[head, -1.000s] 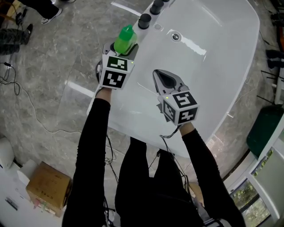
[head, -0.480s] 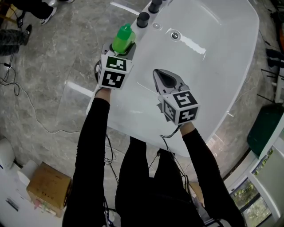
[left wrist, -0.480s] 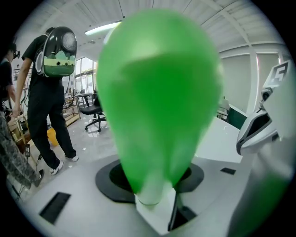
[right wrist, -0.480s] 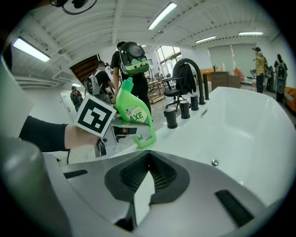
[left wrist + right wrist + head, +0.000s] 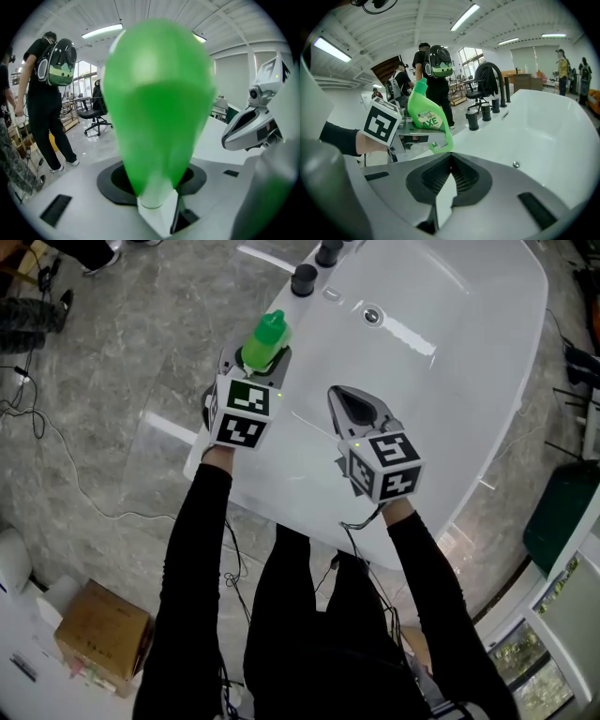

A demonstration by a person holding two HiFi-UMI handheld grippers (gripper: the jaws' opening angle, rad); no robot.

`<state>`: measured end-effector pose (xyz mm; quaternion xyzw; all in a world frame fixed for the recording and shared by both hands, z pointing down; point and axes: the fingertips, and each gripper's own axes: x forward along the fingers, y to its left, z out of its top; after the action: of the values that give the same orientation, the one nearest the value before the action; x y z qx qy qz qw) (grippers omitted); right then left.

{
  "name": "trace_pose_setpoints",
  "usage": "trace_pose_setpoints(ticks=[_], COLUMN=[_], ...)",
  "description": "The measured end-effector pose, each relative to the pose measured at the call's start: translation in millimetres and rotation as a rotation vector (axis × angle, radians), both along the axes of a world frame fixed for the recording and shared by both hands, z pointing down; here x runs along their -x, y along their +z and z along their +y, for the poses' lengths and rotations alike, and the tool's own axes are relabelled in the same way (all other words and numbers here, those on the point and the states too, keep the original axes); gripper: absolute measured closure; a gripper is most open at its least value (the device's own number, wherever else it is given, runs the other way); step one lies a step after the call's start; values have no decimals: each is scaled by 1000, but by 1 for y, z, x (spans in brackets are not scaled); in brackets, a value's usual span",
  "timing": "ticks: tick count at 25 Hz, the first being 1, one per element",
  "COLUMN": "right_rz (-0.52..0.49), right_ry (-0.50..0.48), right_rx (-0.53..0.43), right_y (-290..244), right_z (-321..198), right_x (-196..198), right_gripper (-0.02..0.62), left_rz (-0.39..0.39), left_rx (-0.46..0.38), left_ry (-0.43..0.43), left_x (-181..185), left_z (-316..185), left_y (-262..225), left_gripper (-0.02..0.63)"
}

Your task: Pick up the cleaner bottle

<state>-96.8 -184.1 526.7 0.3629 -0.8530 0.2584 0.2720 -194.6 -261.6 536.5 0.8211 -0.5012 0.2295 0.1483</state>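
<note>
One white bathtub (image 5: 450, 381), grey floor (image 5: 122, 362), cleaner bottle (image 5: 265, 338)

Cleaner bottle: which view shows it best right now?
Right gripper view: most of the cleaner bottle, label included, side-on. The left gripper view gives only a blurred green close-up; the head view shows just its cap and shoulder from above.

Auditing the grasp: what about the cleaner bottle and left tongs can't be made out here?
- Head view: left tongs, jaws just closed on the cleaner bottle, cover its body and the contact.
- Left gripper view: cleaner bottle blurred, fills frame; label unseen.
- Right gripper view: label's small print too small.
</note>
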Motion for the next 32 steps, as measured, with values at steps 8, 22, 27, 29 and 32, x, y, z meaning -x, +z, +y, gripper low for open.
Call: trace_pose_setpoints(ticks=[8, 22, 27, 29, 32], right_rz=[-2, 15, 20, 23, 28], right_ry=[15, 94, 125, 136, 152], right_rx=[-22, -52, -61, -62, -61], right_y=[-15, -39, -47, -48, -49], right_z=[12, 36, 46, 51, 59], right_x=[-13, -85, -114, -126, -142], right_gripper=[594, 595, 594, 594, 594], left_rz=[16, 52, 68, 74, 85], left_rx=[-9, -21, -19, -21, -12], left_ry=[23, 122, 154, 164, 174], left_x=[-16, -98, -131, -143, -158], left_z=[35, 81, 96, 102, 110], left_y=[-18, -45, -51, -55, -56], left_gripper=[411, 413, 411, 411, 412])
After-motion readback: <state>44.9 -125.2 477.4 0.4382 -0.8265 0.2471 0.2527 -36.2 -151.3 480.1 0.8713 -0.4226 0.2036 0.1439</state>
